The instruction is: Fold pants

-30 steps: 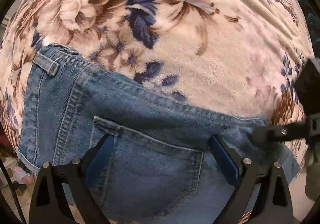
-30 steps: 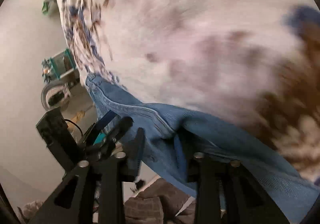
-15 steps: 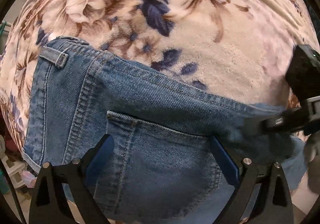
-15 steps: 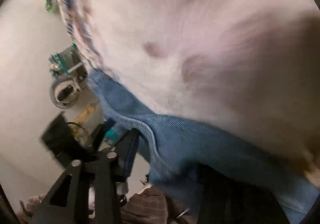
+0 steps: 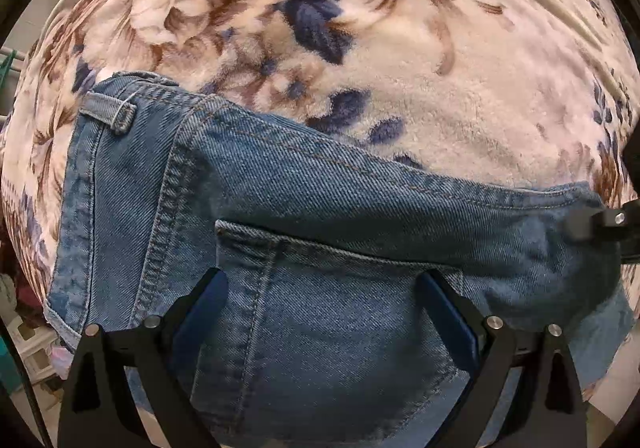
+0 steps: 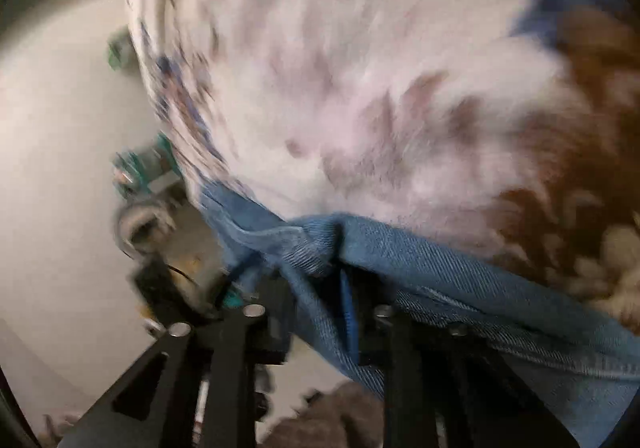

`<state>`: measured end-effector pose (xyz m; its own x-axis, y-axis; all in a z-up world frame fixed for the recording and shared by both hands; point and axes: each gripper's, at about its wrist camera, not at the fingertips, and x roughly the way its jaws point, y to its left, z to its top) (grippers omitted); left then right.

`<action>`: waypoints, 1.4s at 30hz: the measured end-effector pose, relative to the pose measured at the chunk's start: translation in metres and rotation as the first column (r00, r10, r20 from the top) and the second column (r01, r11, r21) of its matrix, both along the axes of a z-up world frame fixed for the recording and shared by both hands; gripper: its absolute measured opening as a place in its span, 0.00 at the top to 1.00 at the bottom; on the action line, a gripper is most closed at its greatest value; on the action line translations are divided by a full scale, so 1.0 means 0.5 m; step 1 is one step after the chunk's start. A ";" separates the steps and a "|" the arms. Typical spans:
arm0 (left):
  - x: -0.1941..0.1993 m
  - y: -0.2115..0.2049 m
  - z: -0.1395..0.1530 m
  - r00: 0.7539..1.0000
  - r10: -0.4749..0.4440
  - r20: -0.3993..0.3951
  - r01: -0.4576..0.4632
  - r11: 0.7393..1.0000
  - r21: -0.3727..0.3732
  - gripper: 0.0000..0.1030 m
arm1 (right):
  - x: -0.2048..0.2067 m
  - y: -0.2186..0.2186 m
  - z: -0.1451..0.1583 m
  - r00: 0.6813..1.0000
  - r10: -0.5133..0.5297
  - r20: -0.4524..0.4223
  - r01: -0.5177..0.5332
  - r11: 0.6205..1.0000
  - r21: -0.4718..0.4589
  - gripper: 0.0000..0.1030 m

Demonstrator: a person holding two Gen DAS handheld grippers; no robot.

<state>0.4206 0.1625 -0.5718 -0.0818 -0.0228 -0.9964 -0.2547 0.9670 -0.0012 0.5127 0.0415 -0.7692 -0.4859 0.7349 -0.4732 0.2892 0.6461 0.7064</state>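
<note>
The left tool (image 5: 322, 308) pointed straight down over the jeans (image 5: 304, 216), its two black fingers spread wide with the blue pads (image 5: 448, 320) facing each other across the back pocket (image 5: 332, 328). Denim lay under the gap, but the pads pressed on nothing.

The jeans lay on a floral blanket (image 5: 360, 28) in cream, brown and navy. The waistband with its belt loop (image 5: 110, 112) sat at the left of the left wrist view, and a long stitched seam ran from there toward the right edge.

At that right edge the tip of the right tool (image 5: 592, 226) reached in from the side, sitting at the far end of the denim.

In the right wrist view, which was blurred, the right tool (image 6: 316, 308) was angled somewhat downward toward the blanket's edge. Its jaws had just been closing, and a bunched fold of the jeans (image 6: 320, 248) ran down between the two fingers, which stood narrow around it. Whether the pads were truly pressing on the cloth I could not tell. Beyond the blanket's edge a pale floor (image 6: 60, 128) and some blurred clutter showed at the left.
</note>
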 end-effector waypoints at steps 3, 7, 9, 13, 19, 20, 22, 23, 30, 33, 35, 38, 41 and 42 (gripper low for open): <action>0.006 -0.002 0.004 1.000 -0.005 -0.006 0.005 1.000 0.005 0.05 | -0.002 0.060 -0.027 0.993 0.115 -0.014 -0.115 0.993 0.008 0.69; 0.011 -0.007 -0.005 1.000 -0.016 -0.011 0.017 1.000 0.009 0.05 | 0.020 0.061 0.001 0.994 0.105 0.031 -0.101 0.989 -0.106 0.87; 0.011 0.001 -0.011 1.000 -0.002 -0.011 0.002 1.000 0.003 0.05 | 0.032 0.027 0.021 0.998 0.038 0.047 -0.032 0.992 -0.122 0.89; 0.012 0.005 -0.010 1.000 0.005 -0.016 -0.005 1.000 0.000 0.05 | 0.063 -0.041 0.069 0.991 -0.050 0.122 0.069 0.985 -0.157 0.90; 0.050 -0.035 0.069 0.998 -0.004 0.066 0.008 0.998 -0.060 0.05 | 0.136 -0.136 0.147 0.966 -0.031 0.255 0.099 0.960 -0.262 0.90; 0.063 -0.047 0.076 0.997 -0.013 0.078 0.019 0.997 -0.073 0.05 | 0.139 -0.142 0.163 0.964 -0.007 0.264 0.078 0.963 -0.258 0.89; 0.101 -0.086 0.075 0.993 -0.053 0.102 0.062 0.995 -0.083 0.05 | 0.114 -0.139 0.196 0.959 0.053 0.280 0.021 0.967 -0.255 0.84; 0.121 -0.106 0.065 0.991 -0.079 0.104 0.088 0.993 -0.084 0.05 | 0.097 -0.134 0.208 0.955 0.089 0.282 -0.015 0.966 -0.257 0.78; 0.220 -0.178 -0.005 0.982 -0.178 0.070 0.183 0.981 -0.066 0.05 | 0.016 -0.226 0.194 0.853 0.407 0.328 -0.207 0.839 -0.503 0.64; 0.239 -0.186 -0.011 0.981 -0.179 0.070 0.183 0.982 -0.051 0.05 | -0.004 -0.236 0.168 0.790 0.529 0.308 -0.329 0.791 -0.515 0.64; 0.232 -0.192 -0.021 0.983 -0.173 0.059 0.176 0.983 -0.046 0.05 | -0.011 -0.242 0.158 0.763 0.565 0.316 -0.361 0.776 -0.517 0.66; 0.206 -0.183 -0.038 0.985 -0.165 0.038 0.167 0.985 -0.038 0.05 | -0.006 -0.262 0.150 0.755 0.576 0.313 -0.350 0.758 -0.550 1.00; 0.192 -0.181 -0.040 0.985 -0.166 0.042 0.168 0.985 -0.034 0.05 | 0.011 -0.316 0.158 0.790 0.522 0.323 -0.264 0.764 -0.588 1.00; 0.190 -0.180 -0.035 0.985 -0.164 0.046 0.166 0.985 -0.038 0.05 | 0.016 -0.341 0.160 0.813 0.488 0.317 -0.261 0.792 -0.552 1.00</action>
